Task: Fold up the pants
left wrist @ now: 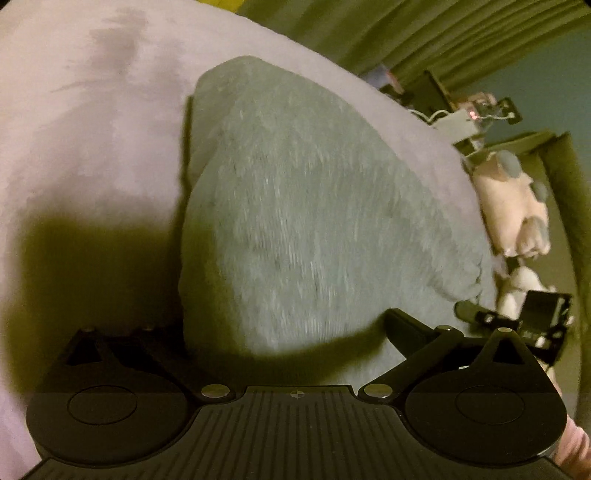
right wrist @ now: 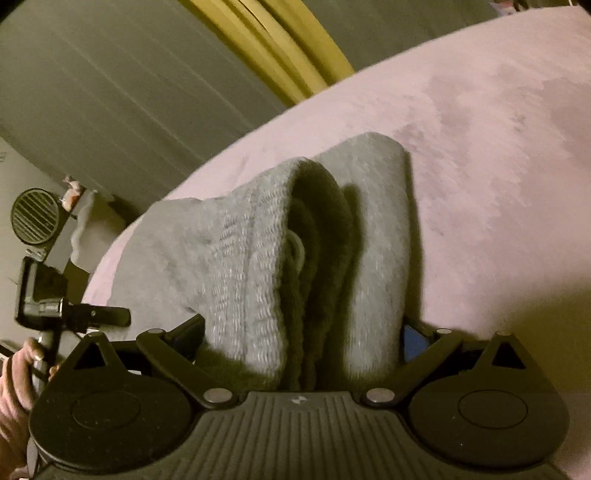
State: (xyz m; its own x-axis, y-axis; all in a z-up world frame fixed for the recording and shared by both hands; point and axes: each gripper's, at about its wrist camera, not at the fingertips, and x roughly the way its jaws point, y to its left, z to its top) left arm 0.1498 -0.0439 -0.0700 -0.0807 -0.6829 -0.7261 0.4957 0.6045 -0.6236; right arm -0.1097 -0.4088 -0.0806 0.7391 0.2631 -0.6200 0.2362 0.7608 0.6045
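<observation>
The grey knit pants (left wrist: 314,206) lie folded on a pink bedcover (left wrist: 92,147). In the left wrist view their broad flat face fills the space between the wide-apart jaws of my left gripper (left wrist: 288,332). One finger (left wrist: 402,326) shows at the fabric's right edge; the other is hidden behind the cloth. In the right wrist view the pants (right wrist: 258,266) are bunched into thick upright folds, and my right gripper (right wrist: 304,325) is shut on that bundle, which reaches down to its body. The left gripper (right wrist: 92,314) shows at the far left beside the pants.
The pink bedcover (right wrist: 480,166) spreads wide to the right. A hand (right wrist: 18,373) holds the left tool. Green curtains (left wrist: 424,33) and a cluttered shelf (left wrist: 461,122) lie beyond the bed's edge. A round speaker-like grille (right wrist: 35,221) stands at the left.
</observation>
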